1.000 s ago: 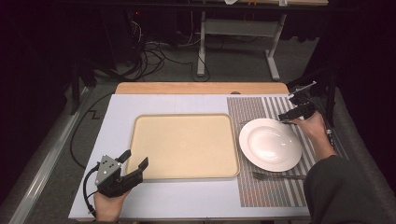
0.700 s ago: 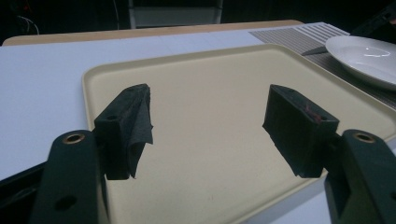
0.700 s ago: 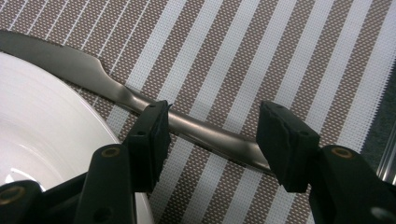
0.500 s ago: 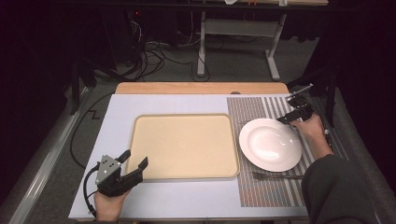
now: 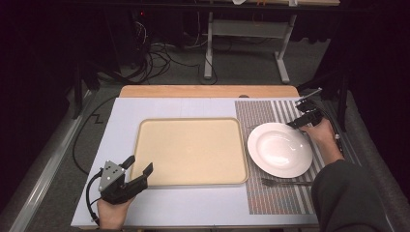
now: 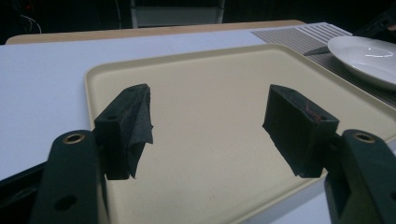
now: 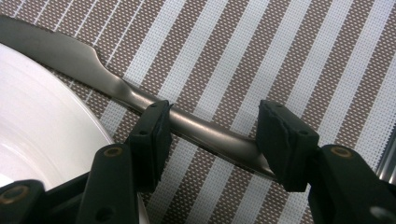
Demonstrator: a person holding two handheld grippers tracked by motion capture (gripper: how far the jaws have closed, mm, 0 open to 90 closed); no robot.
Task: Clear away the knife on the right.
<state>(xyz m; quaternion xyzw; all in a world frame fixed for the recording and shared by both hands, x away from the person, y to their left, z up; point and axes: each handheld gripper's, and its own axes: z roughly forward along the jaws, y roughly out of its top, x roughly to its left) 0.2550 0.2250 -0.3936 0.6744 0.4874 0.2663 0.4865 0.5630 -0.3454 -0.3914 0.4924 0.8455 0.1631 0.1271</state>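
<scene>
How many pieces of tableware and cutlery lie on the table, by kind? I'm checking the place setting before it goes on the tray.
White plate: 1
Fork: 1
Knife: 1
Beige tray: 1
Striped placemat: 1
Total: 5

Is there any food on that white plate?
No, the white plate on the striped placemat is bare in the high view.
</scene>
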